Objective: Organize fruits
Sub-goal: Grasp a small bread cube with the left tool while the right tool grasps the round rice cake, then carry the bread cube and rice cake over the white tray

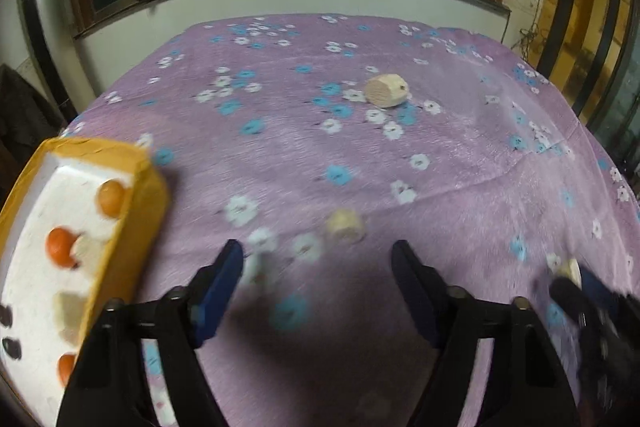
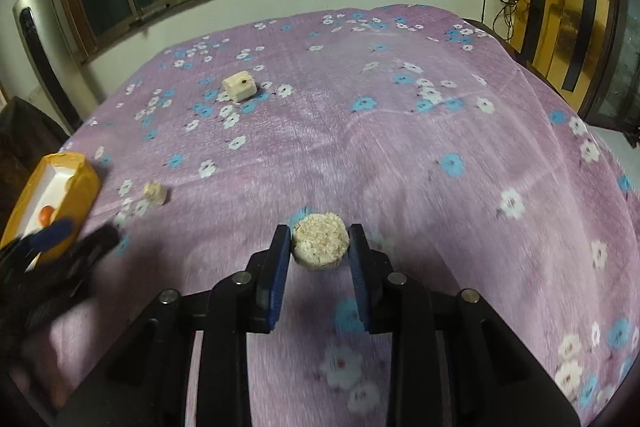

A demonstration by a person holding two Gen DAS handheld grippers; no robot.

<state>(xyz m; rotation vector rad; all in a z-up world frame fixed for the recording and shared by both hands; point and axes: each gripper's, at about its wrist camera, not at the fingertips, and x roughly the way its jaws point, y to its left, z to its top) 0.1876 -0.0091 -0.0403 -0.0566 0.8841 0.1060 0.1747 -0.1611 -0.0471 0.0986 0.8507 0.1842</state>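
Item: pale round piece, clamped between the two pads of the right tool, flat crumbly face toward the camera, just above the floral-clothed tabletop.
Destination, by judgement: yellow-walled tray, lying well to the left of the right tool, oranges already inside.
Left tool: jaws apart, nothing between them; small pale piece just ahead of its tips, tray close on its left.
Remaining: larger pale block, far side, nearer the left tool.
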